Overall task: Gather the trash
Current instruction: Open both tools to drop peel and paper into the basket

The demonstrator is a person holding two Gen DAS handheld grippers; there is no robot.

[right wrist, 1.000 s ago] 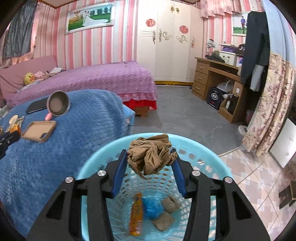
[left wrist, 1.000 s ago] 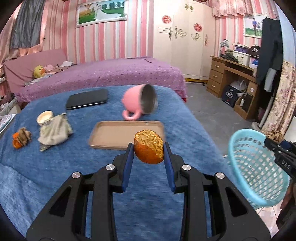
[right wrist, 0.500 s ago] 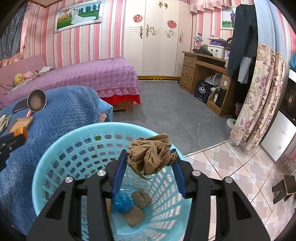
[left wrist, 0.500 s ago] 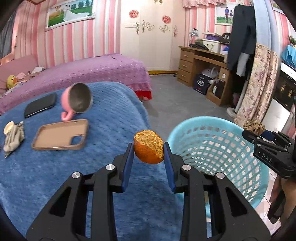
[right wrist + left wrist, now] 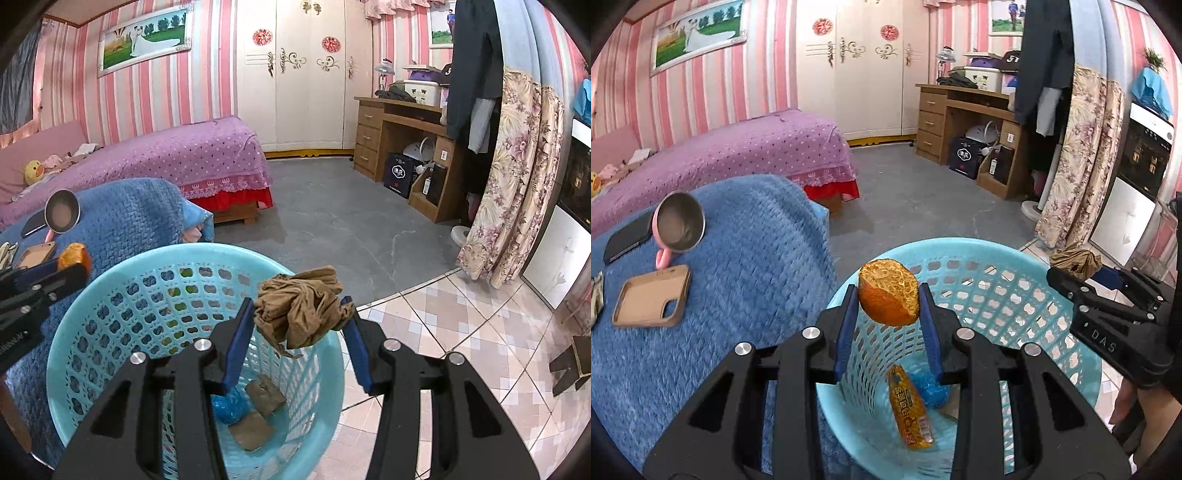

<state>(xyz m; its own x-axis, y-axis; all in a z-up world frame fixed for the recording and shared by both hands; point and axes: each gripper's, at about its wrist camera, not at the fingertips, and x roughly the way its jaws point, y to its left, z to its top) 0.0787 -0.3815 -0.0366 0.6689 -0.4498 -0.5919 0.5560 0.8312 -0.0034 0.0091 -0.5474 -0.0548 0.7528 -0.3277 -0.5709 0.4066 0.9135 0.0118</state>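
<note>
Both grippers carry trash above the light-blue basket.

The left gripper pinches one orange peel, pith side tilted up and away; the right gripper pinches one crumpled brown wad (no clear long axis). Inside the basket: one orange wrapper lying lengthwise toward the camera, one blue wad, two brown scraps.

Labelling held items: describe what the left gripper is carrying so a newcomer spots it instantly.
Find the light blue plastic basket beside the blue blanket. Over its near rim, the left gripper is shut on an orange peel, a rounded orange cup with stringy pale pith. The other held item is crumpled brown paper in the right gripper.
</note>
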